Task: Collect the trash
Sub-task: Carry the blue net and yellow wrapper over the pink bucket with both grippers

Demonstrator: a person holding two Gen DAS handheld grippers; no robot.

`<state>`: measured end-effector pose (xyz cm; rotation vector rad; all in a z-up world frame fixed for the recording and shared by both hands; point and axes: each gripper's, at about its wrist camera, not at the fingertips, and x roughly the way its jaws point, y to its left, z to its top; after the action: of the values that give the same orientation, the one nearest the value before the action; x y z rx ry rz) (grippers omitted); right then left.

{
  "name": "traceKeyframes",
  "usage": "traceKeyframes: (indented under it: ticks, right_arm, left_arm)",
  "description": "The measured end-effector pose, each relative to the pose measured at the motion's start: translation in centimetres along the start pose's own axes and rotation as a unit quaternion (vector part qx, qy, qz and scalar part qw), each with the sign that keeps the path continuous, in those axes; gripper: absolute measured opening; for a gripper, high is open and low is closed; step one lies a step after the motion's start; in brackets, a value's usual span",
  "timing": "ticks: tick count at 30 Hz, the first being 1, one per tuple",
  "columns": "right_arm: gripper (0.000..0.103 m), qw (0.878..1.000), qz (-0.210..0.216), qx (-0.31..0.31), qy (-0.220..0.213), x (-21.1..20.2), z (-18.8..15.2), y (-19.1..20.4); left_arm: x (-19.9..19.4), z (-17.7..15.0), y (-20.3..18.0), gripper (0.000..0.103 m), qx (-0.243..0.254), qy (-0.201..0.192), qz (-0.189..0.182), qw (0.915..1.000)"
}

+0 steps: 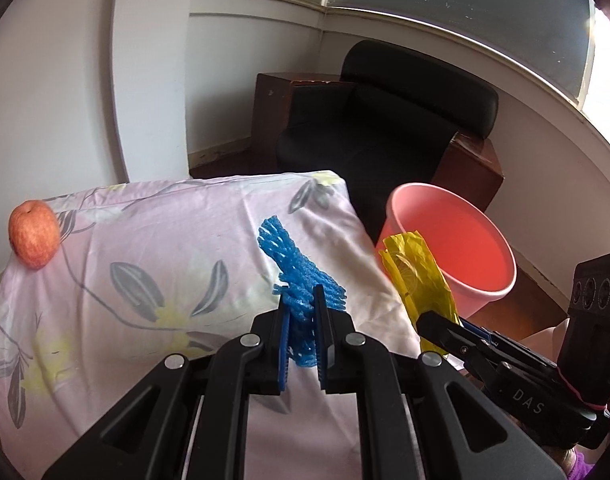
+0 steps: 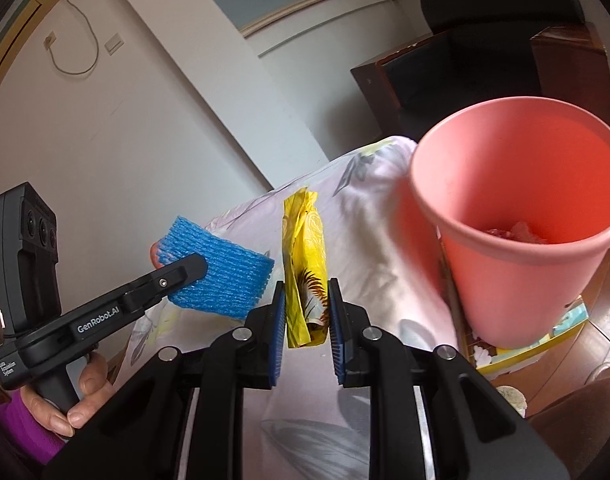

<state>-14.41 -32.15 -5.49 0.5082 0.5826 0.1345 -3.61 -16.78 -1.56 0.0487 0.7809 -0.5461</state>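
Note:
My left gripper (image 1: 303,300) is shut on a blue foam fruit net (image 1: 295,268), which sticks out ahead of the pads above the floral cloth. In the right wrist view that same net (image 2: 221,276) hangs from the left gripper (image 2: 197,268) at the left. My right gripper (image 2: 305,292) is shut on a crumpled yellow wrapper (image 2: 305,260), held upright. From the left wrist the wrapper (image 1: 419,276) shows in front of the pink bin (image 1: 457,240). The pink bin (image 2: 517,216) stands open just right of the wrapper, with some scraps at its bottom.
A red apple (image 1: 33,234) rests on the far left corner of the table covered in a pink floral cloth (image 1: 145,248). A black armchair (image 1: 389,120) stands behind it. A hand in a purple sleeve (image 2: 77,400) grips the left tool. A patterned box (image 2: 533,340) lies under the bin.

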Motion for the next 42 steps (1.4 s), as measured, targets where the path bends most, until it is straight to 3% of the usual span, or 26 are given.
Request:
traceKeyframes:
  ticks: [26,42]
  right_arm:
    - [0.02,0.993,-0.083,0.024,-0.075,-4.5,3.9,-5.9]
    - [0.02,0.988,-0.117,0.05,-0.082,-4.5,4.9,-9.7]
  left_arm:
    - [2.8,3.8,-9.6,0.009,0.057,-0.018,-0.071,0.9957]
    - [5.7,4.6,-12.6,0.009,0.074,-0.014,-0.08,0.994]
